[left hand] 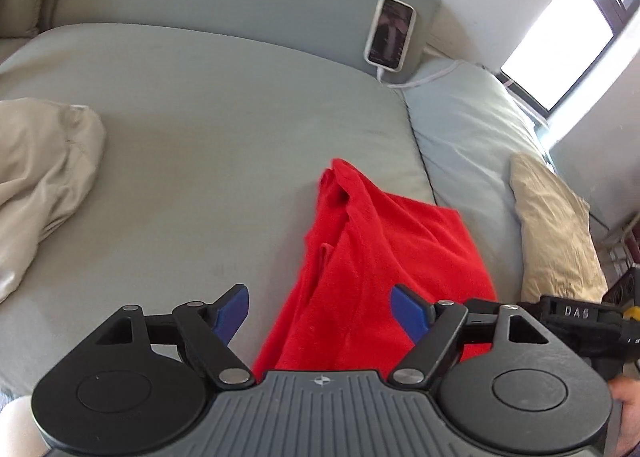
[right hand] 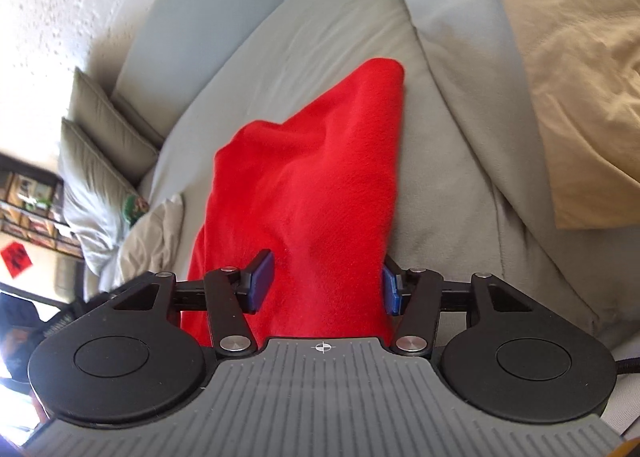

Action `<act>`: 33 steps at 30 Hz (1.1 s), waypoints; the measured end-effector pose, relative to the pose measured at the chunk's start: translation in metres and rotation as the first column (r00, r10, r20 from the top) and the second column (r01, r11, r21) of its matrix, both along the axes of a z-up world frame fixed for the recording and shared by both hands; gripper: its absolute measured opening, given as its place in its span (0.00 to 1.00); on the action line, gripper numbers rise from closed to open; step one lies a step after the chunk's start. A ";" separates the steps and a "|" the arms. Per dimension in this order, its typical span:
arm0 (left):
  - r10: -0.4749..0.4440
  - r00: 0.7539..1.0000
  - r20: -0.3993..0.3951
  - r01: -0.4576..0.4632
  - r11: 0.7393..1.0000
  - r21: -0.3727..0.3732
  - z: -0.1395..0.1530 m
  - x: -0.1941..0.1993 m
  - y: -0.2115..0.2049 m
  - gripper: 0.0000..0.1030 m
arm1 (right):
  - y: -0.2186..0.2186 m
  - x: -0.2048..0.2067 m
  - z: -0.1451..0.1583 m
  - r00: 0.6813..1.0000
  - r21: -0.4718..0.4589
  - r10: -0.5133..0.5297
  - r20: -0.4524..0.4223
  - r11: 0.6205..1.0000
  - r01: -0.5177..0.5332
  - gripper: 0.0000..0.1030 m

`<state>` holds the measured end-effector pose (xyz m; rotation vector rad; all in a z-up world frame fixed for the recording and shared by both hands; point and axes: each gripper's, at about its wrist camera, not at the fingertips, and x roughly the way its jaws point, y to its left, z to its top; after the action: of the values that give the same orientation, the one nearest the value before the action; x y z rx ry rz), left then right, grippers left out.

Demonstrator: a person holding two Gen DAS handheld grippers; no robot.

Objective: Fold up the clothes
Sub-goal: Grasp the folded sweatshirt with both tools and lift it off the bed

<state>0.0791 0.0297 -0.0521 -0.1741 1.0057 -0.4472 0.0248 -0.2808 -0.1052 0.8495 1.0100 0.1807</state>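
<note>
- The red garment [left hand: 384, 257] is lying bunched on the grey sofa cushion [left hand: 200, 137], running toward 12 o'clock, probably awaiting spreading.
- The left gripper [left hand: 320, 313] is hovering wide open, gripping nothing.
- The right gripper [right hand: 324, 283] is straddling the cloth, jaws spread, blue pads [right hand: 262, 281] not pinching.

The left wrist view looks down along its fingers across the sofa seat [left hand: 200, 129] toward the backrest, fairly near. The right wrist view sits closer, facing along the seat toward the far arm. Both share the red garment [left hand: 372, 257] [right hand: 304, 185].
</note>
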 end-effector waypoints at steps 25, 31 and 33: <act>-0.280 0.931 -0.234 0.216 0.939 -0.267 -0.062 0.065 -0.036 0.73 | -0.010 0.009 -0.023 0.997 0.080 -0.076 0.021 0.994 0.074 0.54; -0.246 0.947 -0.207 0.195 0.952 -0.237 -0.058 0.056 -0.030 0.49 | -0.003 0.011 -0.026 0.993 0.042 -0.103 0.059 0.994 0.101 0.54; -0.228 0.955 -0.192 0.187 0.960 -0.209 -0.053 0.050 -0.030 0.43 | 0.006 0.012 -0.020 0.995 -0.040 -0.060 0.078 0.997 0.063 0.52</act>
<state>0.1288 -0.0005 -0.1051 -0.2924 1.1996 -0.7301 0.0366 -0.2745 -0.1251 0.8278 0.9123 0.1380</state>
